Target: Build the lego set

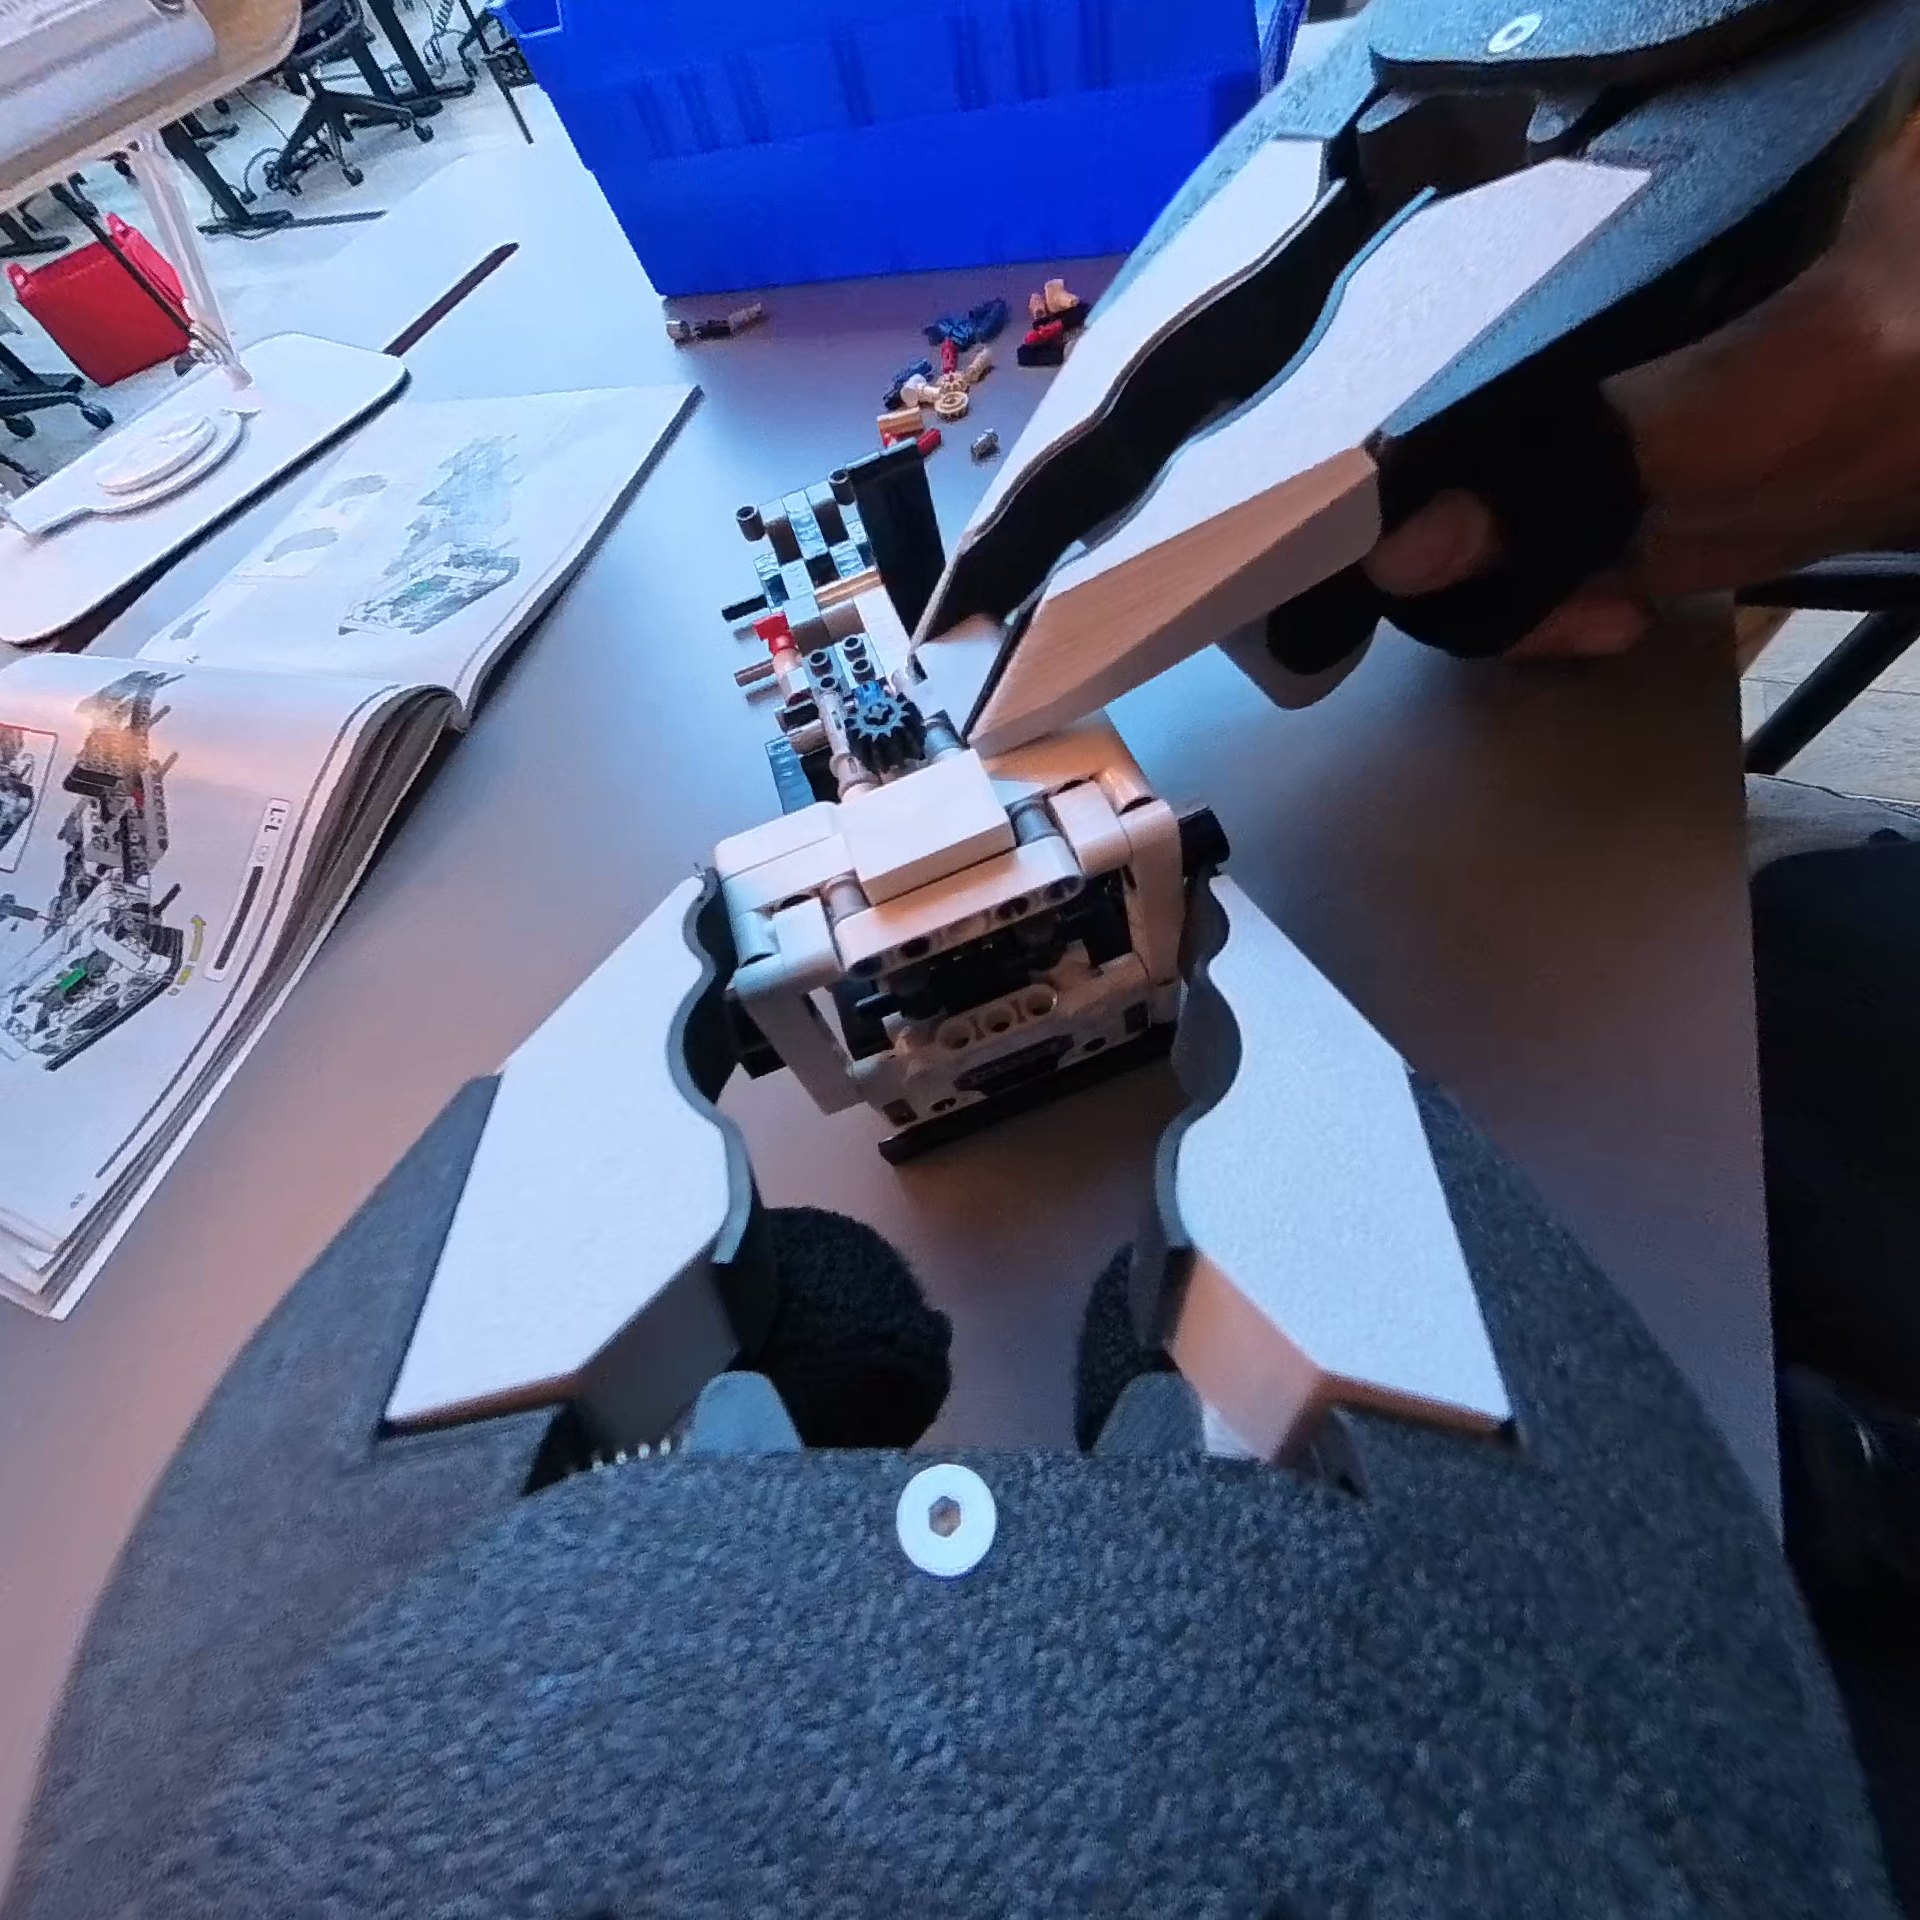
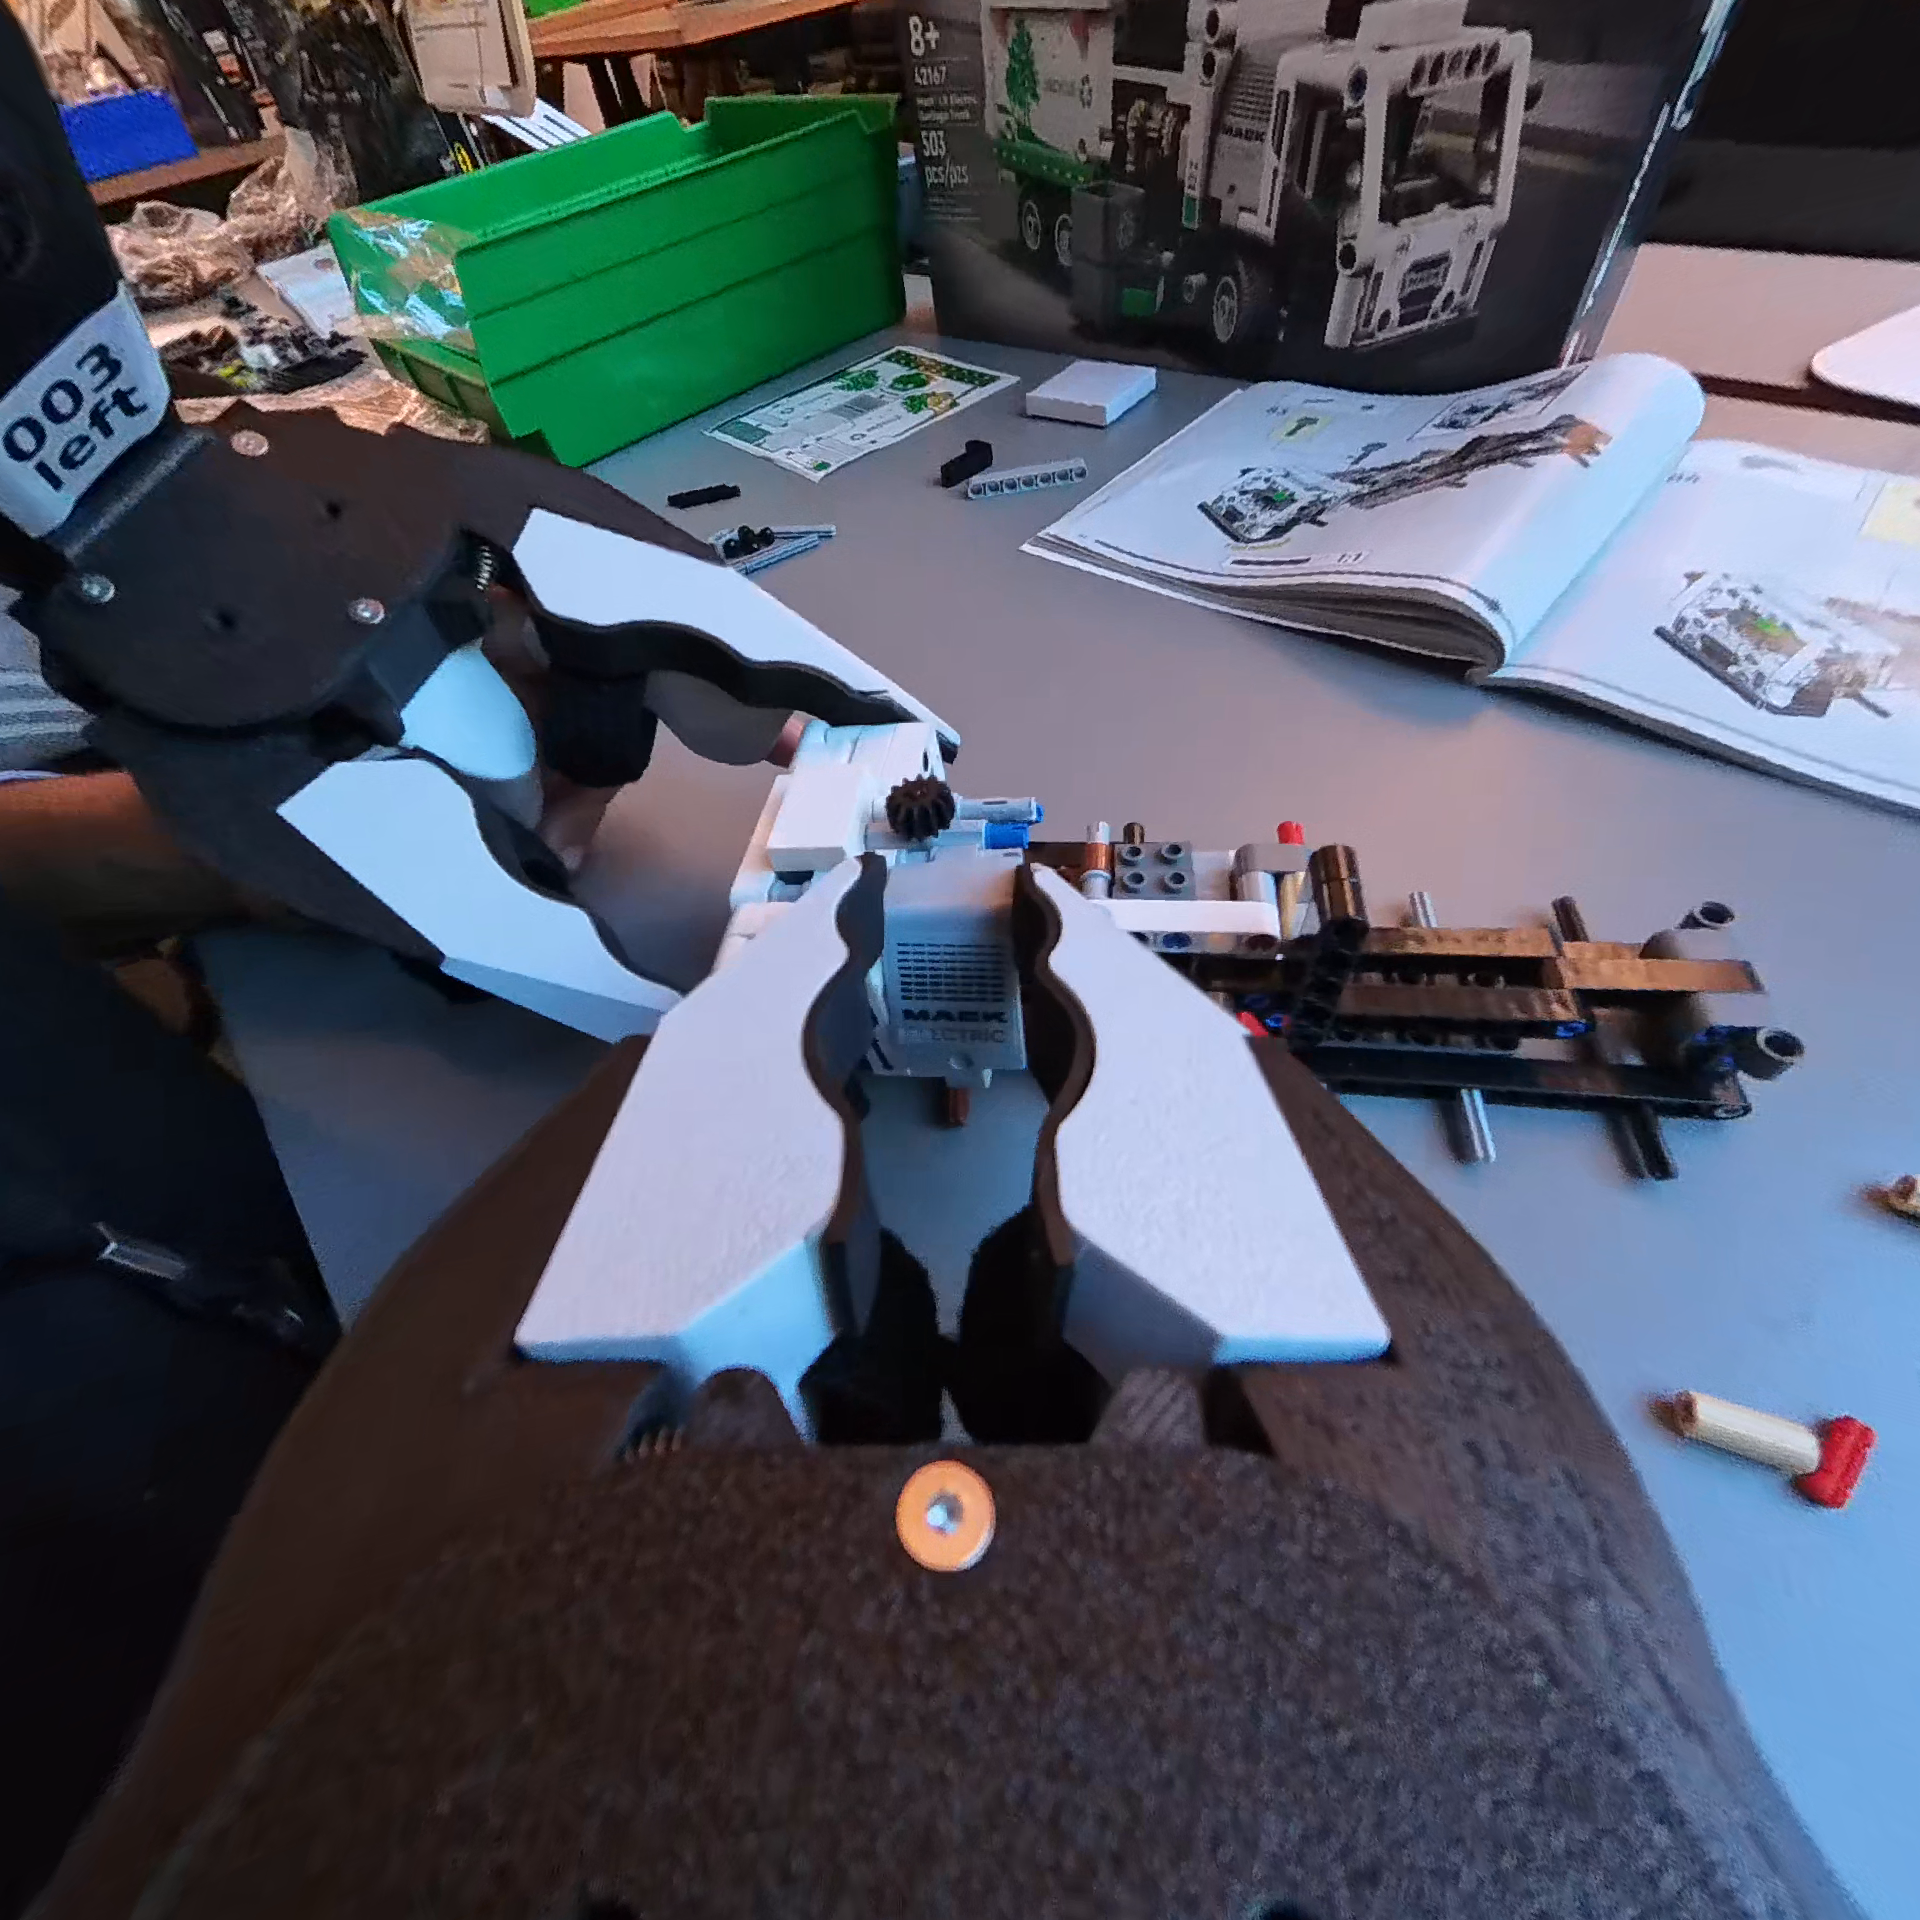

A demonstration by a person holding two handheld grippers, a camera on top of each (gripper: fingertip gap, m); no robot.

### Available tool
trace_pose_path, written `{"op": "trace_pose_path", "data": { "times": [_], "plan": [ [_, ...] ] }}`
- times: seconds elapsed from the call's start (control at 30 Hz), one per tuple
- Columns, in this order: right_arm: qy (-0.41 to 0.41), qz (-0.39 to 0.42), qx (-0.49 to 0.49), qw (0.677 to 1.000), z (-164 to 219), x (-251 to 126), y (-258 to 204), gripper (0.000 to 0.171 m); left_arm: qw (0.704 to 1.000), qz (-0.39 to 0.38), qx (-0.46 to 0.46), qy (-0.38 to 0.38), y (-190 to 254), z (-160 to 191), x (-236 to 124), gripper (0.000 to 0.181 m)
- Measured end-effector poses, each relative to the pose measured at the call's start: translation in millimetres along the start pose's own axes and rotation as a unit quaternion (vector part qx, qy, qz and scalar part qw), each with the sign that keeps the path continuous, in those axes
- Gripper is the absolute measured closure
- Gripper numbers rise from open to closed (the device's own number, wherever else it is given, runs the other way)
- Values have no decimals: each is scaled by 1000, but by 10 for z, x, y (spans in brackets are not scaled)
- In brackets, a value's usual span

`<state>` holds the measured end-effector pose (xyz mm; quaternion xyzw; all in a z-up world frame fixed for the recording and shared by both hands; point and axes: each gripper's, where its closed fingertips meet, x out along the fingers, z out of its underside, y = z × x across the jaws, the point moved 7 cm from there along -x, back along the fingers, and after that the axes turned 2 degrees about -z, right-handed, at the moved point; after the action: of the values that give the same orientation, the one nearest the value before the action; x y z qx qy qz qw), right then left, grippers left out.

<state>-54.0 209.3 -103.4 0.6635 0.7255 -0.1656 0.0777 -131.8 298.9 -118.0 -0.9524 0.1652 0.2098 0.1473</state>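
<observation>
The half-built truck (image 1: 935,883) lies lengthwise on the bench (image 1: 1403,987), near the open instruction book (image 1: 312,675). The left gripper (image 1: 951,935) has its jaws spread wide around the white cab end, gripping its sides. The right gripper (image 2: 945,935) has its jaws closed on the grey front block (image 2: 951,987).

L claw (image 1: 951,914) spread; R claw (image 2: 948,914) prob. clamped.
</observation>
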Motion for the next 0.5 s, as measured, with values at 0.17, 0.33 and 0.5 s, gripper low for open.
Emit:
{"op": "trace_pose_path", "data": {
  "times": [0.17,0.33,0.5],
  "plan": [
    [19,0,3,1000,-10,-79,52,143,1000,3,-1,1,0,-1,3,96],
    [51,-33,52,997,-42,-312,169,138,1000,6,-2,1,-2,-1,0,96],
    [17,-28,-47,998,-27,-195,96,164,1000,11,-4,1,1,-2,-1,96]
  ]
}}
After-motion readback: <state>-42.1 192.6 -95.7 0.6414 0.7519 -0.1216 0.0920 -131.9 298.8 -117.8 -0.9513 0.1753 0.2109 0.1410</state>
